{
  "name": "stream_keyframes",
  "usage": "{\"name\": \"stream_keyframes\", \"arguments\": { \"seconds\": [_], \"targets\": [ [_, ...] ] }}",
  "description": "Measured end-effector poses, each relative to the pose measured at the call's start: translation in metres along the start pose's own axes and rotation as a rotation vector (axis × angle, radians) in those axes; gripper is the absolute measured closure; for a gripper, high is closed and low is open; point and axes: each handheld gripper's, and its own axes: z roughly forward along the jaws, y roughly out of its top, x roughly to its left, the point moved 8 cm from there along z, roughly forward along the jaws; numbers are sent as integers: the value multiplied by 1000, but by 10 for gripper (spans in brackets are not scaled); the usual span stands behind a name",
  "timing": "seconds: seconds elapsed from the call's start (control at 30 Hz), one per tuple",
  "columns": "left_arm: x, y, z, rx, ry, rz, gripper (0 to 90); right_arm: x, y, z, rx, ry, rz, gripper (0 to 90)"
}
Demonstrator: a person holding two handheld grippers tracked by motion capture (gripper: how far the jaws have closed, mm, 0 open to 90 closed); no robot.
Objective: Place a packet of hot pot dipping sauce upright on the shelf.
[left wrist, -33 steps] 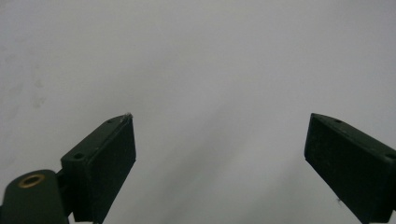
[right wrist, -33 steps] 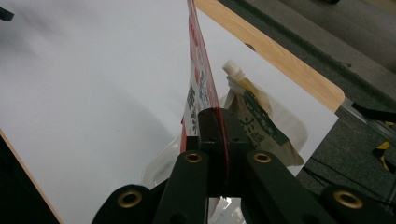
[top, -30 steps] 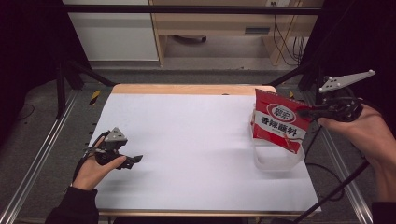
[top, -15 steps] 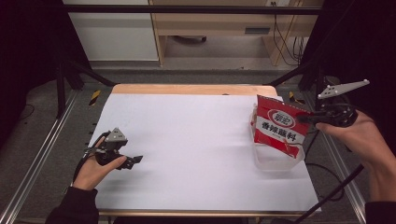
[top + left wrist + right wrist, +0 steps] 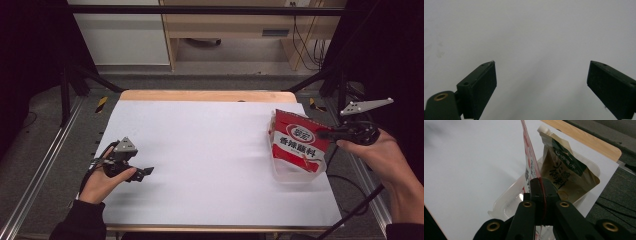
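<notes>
My right gripper (image 5: pixel 324 134) (image 5: pixel 541 182) is shut on the edge of a red snack packet (image 5: pixel 298 142) (image 5: pixel 530 165) and holds it upright over a clear plastic tub (image 5: pixel 294 174) (image 5: pixel 511 201) at the table's right side. The packet's lower end sits inside the tub. A tan and green spouted pouch (image 5: pixel 564 173) leans in the tub behind it. My left gripper (image 5: pixel 145 173) (image 5: pixel 541 82) rests low over the white table sheet (image 5: pixel 200 145) at the left, its jaws wide apart with nothing between them.
A bare wooden strip (image 5: pixel 200 95) runs along the table's far edge. Metal frame rails (image 5: pixel 45 165) flank the table on both sides, and a black cable (image 5: pixel 350 210) trails off the near right corner. Cabinets stand beyond the far edge.
My right gripper has come down with the red packet, lowering it into the clear tub. The left hand and its gripper have stayed where they were.
</notes>
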Motion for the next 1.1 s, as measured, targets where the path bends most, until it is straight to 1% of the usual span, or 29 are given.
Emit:
{"name": "stream_keyframes", "arguments": {
  "seconds": [0.1, 0.17, 0.23, 0.3, 0.43, 0.5, 0.6, 0.7, 1.1],
  "targets": [
    [0, 1, -1, -4, 0, -1, 92, -2, -4, -3, -2, -4, 3, 900],
    [1, 1, -1, -4, 0, -2, 92, -3, -8, -5, 2, -7, 15, 899],
    [1, 0, -1, -4, 2, -2, 92, -5, -11, -5, 10, -18, 10, 898],
    [2, 0, -1, -4, 3, -5, 92, -5, -14, -5, 6, -15, 15, 897],
    [2, -2, 0, 1, 3, -6, 92, -7, -18, -5, 31, -41, 11, 895],
    [2, -1, 0, 1, 3, -6, 92, -8, -21, -5, 42, -49, 4, 893],
    [1, -1, 0, 2, 2, -4, 92, -8, -24, -6, 63, -56, 8, 884],
    [1, -1, 0, 3, 1, -3, 92, -9, -26, -6, 74, -55, 12, 884],
    [2, -1, 0, 0, 2, -6, 92, -8, -27, -5, 85, -53, 7, 872]
  ]
}}
